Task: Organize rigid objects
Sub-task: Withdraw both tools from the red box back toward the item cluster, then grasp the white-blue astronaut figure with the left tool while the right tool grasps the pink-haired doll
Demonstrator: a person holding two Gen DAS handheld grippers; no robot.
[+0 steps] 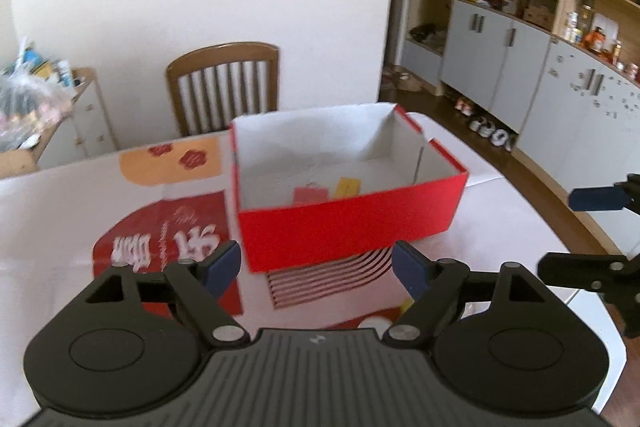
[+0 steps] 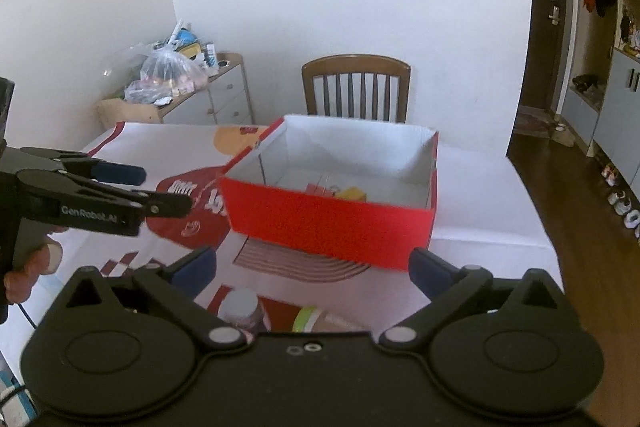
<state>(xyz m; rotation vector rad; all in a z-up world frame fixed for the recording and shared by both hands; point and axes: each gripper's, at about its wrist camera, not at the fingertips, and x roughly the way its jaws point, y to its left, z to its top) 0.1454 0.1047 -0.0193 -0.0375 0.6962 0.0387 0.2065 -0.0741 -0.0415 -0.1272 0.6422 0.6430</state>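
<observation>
Before the red box, both the left gripper and right gripper hold fingers spread, empty.

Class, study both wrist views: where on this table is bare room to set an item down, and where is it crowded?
Free: the white cloth right of the red box, and the box's pale floor beside the cards. Crowded: the near edge, with a jar and both open grippers.

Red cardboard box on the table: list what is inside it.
The red cardboard box holds a small pink packet and a small yellow packet on its white floor. The near wall hides the floor closest to the cameras.
</observation>
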